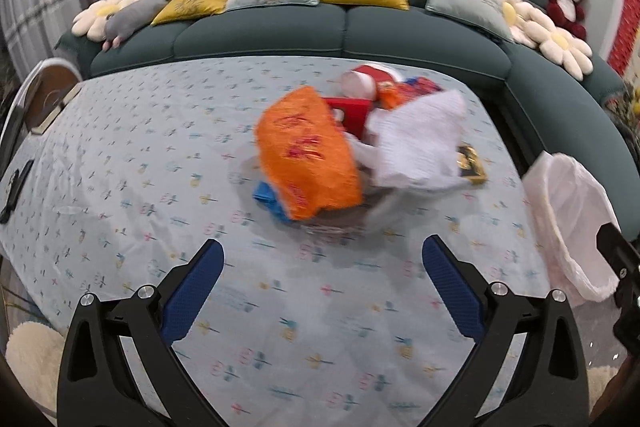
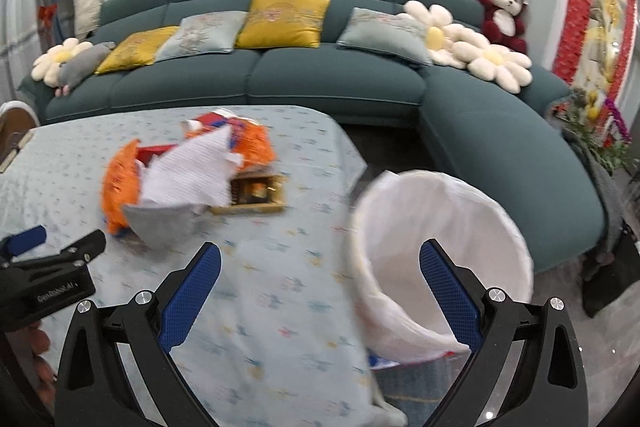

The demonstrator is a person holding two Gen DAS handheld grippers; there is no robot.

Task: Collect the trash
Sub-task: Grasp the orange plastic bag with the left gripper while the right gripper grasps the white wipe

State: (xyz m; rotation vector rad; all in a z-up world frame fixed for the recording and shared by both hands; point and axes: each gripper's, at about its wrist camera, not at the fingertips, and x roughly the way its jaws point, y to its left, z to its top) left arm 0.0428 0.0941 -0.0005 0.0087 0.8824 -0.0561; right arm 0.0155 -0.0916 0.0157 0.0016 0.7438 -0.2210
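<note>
Both claws are hanging released, your left gripper [image 1: 322, 259] low in its frame facing the trash pile [image 1: 360, 151] at centre. Start with the orange bag [image 1: 308, 151] on the pile's left, then carry it right to the lined bin [image 2: 436, 259] under your right gripper [image 2: 320, 261].
</note>
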